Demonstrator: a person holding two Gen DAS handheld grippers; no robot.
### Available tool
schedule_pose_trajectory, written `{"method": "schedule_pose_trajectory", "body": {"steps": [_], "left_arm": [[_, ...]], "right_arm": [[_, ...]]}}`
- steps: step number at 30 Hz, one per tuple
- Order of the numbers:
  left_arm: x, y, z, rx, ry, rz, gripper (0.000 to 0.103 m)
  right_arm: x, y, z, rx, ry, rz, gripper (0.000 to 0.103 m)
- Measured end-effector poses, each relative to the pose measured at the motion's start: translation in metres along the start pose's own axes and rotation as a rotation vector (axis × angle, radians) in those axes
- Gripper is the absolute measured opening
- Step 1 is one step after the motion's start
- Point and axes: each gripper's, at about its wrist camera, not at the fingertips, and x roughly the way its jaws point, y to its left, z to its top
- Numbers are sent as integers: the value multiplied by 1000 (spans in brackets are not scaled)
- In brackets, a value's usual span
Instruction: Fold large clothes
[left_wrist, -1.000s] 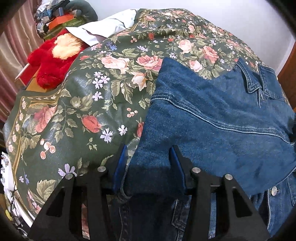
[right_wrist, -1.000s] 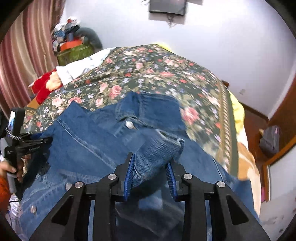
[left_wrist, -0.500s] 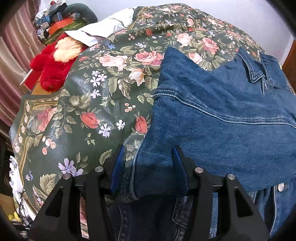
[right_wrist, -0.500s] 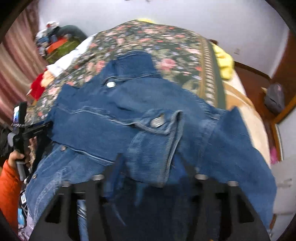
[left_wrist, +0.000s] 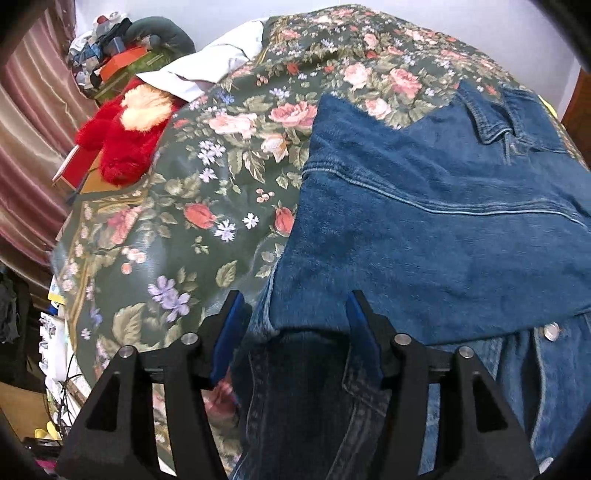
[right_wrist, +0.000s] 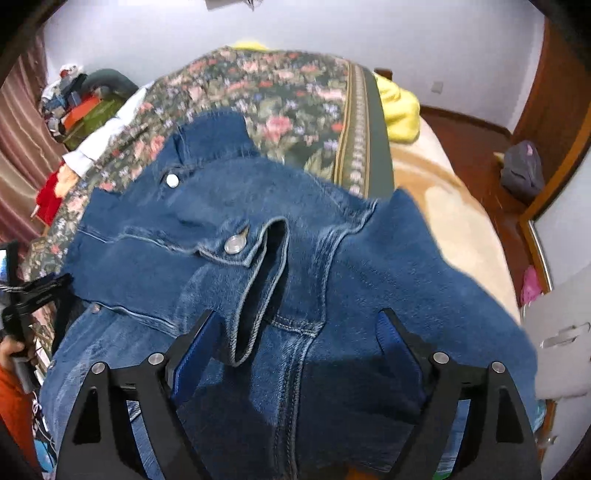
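A blue denim jacket (left_wrist: 424, 236) lies on a bed with a dark floral cover (left_wrist: 207, 192), its collar at the far side. My left gripper (left_wrist: 295, 325) is shut on a thick folded edge of the jacket at its left side. In the right wrist view the jacket (right_wrist: 177, 251) is folded over, with a buttoned cuff (right_wrist: 255, 266) lying on top. My right gripper (right_wrist: 291, 332) is open wide just over the cuff and holds nothing. The left gripper shows at the far left of that view (right_wrist: 33, 295).
A red plush toy (left_wrist: 122, 136) and a white pillow (left_wrist: 207, 70) lie at the bed's far left, with clutter beyond. A yellow cloth (right_wrist: 399, 110) and a beige blanket (right_wrist: 450, 229) lie on the bed's right side. A wooden floor with a bag (right_wrist: 521, 173) is beyond.
My right gripper has opened and let go of the sleeve cuff, which now lies on the jacket. My left gripper kept its hold and shifted slightly.
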Motion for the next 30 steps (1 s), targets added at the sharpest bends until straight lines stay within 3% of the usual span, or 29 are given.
{"method": "schedule_pose_trajectory", "body": {"steps": [7, 11, 14, 22, 25, 30], "left_arm": [[-40, -16, 18, 60, -80, -9, 70], [-66, -37, 33, 56, -146, -134, 75], [-75, -63, 43, 72, -160, -219, 78], [-71, -142, 49, 199, -115, -311, 78], [-63, -168, 43, 265, -92, -301, 78], [-46, -193, 33, 341, -45, -276, 78]], "right_arm": [[-21, -15, -4, 64, -36, 31, 86], [-51, -39, -17, 99, -115, -49, 86], [-71, -65, -35, 173, -143, -63, 90], [-89, -137, -98, 445, -94, -18, 91], [-84, -152, -117, 504, -68, -22, 91], [-71, -168, -136, 594, -42, 42, 91]]}}
